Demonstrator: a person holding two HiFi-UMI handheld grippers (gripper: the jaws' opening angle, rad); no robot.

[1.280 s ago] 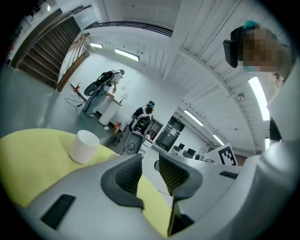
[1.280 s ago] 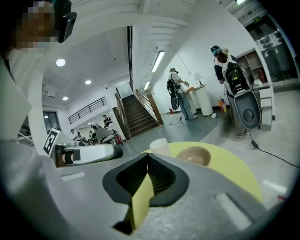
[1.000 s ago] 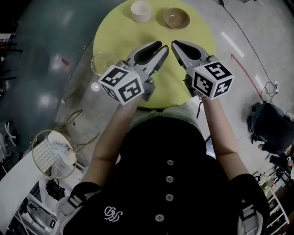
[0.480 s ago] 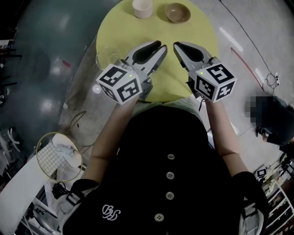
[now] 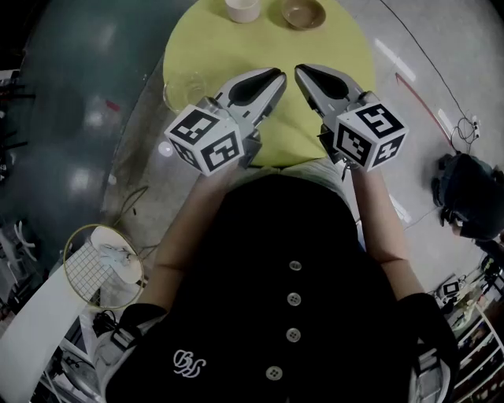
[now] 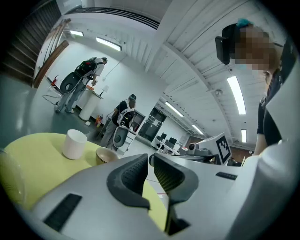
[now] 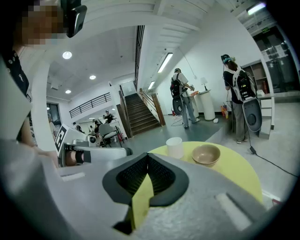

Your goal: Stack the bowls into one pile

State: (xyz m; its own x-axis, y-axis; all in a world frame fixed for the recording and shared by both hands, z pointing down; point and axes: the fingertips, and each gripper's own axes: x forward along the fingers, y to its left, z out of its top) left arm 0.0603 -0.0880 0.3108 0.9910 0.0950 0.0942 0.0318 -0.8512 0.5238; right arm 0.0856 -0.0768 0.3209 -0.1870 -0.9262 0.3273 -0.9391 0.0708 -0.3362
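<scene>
Two grippers, both empty: we logged the left gripper point(image 5: 276, 76) and the right gripper point(image 5: 301, 71) side by side over the near half of the table point(image 5: 213, 47), noses aimed at the far edge. Each claw was pressed together with nothing between its pads, only yellow tabletop showing through the slit, which we judged fitting for hands carrying nothing and hanging well short of the crockery. Three vessels, not in one pile: a tan bowl point(image 5: 304, 13) and a white cup point(image 5: 242, 9) stood just beside each other at the far rim, and a glass bowl point(image 5: 183, 88) sat well apart at the left rim. We could not tell whether the tan bowl was a single piece or a nested few. That layout suited either a reach toward the far pair or a draw back from it. One round table, yellow-green, matte. Floor point(image 5: 71, 118) grey and glossy, with a cable point(image 5: 425, 63) trailing across it. Hall large and white, with strip lights, stairs point(image 7: 140, 112) and people point(image 7: 236, 89) wearing backpacks in the distance.
</scene>
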